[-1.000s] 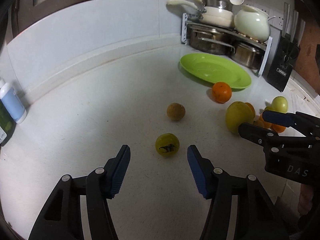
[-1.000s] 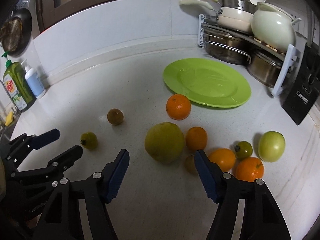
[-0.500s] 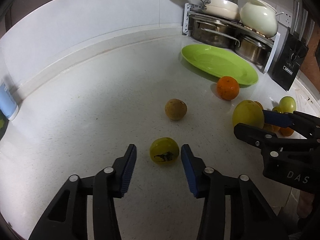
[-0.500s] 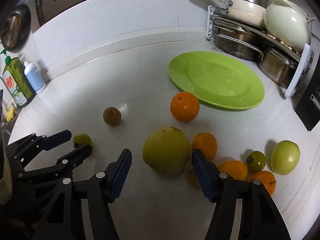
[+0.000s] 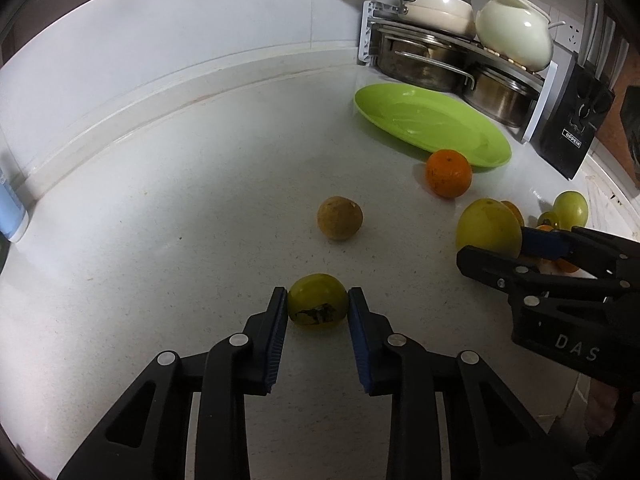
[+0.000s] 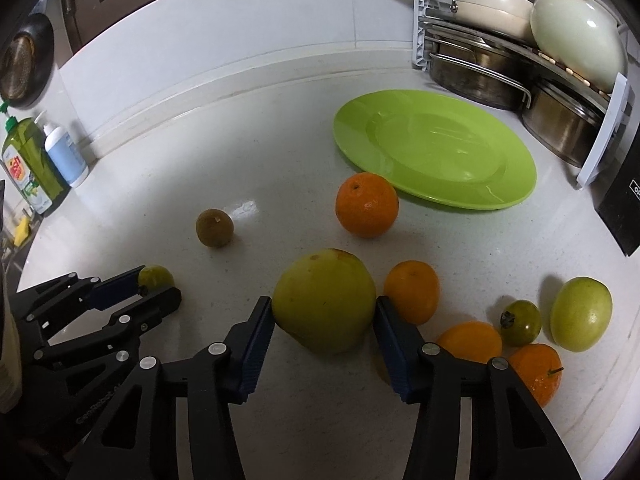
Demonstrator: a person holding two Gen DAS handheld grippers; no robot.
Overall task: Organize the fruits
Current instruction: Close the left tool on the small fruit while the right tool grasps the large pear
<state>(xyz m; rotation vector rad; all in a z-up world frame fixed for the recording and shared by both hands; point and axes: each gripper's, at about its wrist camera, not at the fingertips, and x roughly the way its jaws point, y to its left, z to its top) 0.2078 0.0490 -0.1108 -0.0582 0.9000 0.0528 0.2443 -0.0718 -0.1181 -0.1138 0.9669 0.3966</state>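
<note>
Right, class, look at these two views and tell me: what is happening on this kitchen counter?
A person holds a gripper in each hand over a white counter scattered with fruit. The left gripper has just closed on a small yellow-green fruit. The right gripper has been closing around a large yellow-green fruit, its pads now at the fruit's sides. Both fruits rest on the counter. The green plate behind holds nothing yet.

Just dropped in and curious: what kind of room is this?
Most likely a home kitchen. Steel pots sit stacked on a rack in the corner, bottles of dish soap stand by the wall, and fruit lies near a green plate on a white counter.
</note>
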